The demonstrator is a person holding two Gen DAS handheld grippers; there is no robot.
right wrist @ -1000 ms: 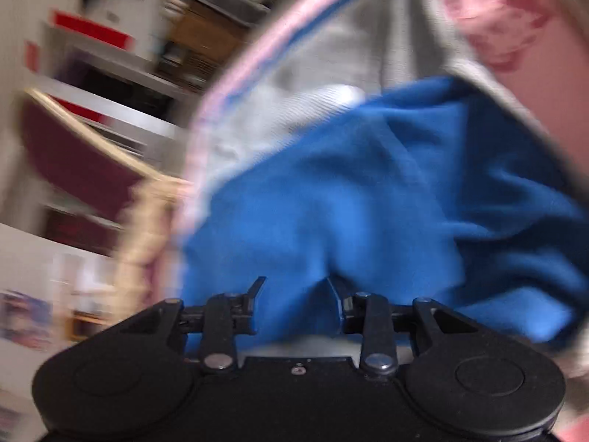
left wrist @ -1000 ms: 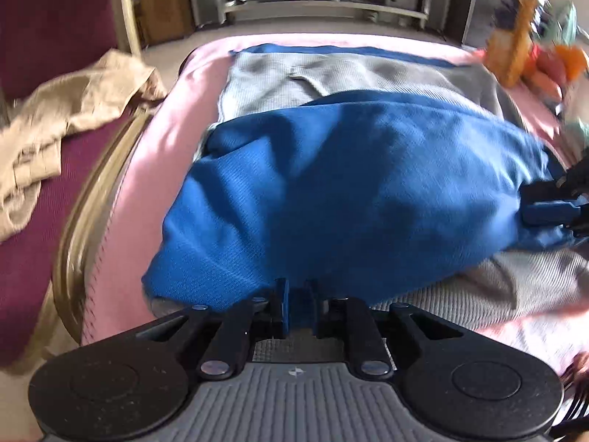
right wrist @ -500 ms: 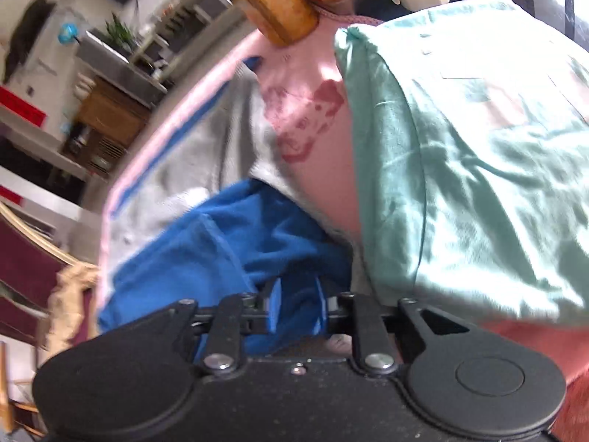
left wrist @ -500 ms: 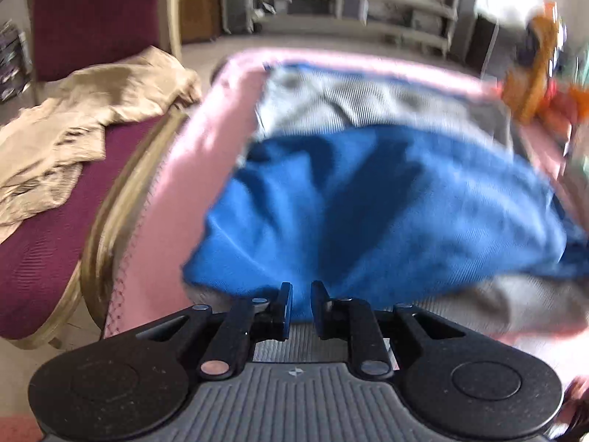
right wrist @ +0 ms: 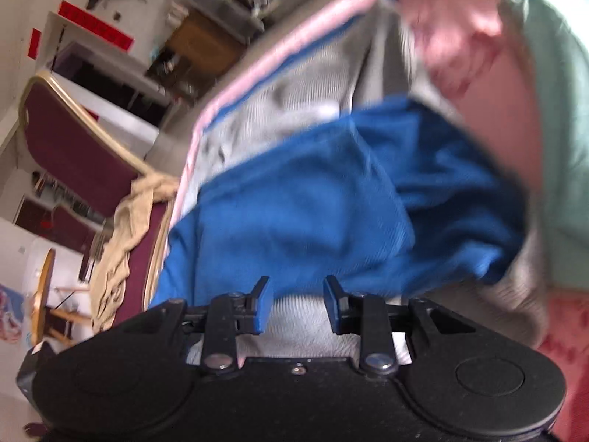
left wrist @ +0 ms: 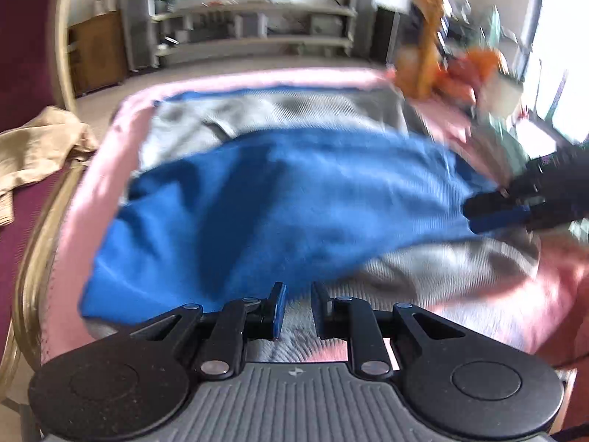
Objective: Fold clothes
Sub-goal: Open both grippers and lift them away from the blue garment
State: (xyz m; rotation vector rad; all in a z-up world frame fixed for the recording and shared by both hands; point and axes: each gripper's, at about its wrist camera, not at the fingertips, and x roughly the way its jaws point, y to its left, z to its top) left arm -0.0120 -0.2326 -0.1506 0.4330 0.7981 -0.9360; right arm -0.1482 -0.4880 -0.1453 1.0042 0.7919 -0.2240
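The right gripper (right wrist: pixel 296 304) sits at the bottom centre of the frame, its jaws having just been opening, parted with only pale grey knit showing between them. Just above lies the blue garment (right wrist: pixel 313 213), folded over a grey garment (right wrist: pixel 294 84) on the pink-covered worktop (right wrist: pixel 489 110). A mint green cloth (right wrist: pixel 559 118) fills the right edge (blurred). At left, a maroon chair (right wrist: pixel 70 140) carries a beige cloth (right wrist: pixel 125 228).

My left black two-finger gripper (left wrist: pixel 295 309) has blue pads on the finger inner faces, silver pivot screws on the black linkage bars, two round black discs and a ribbed grey plate with a small stamped mark between them. My right black two-finger gripper (right wrist: pixel 297 304) is the same build, but its centre plate is smooth black with one small screw.
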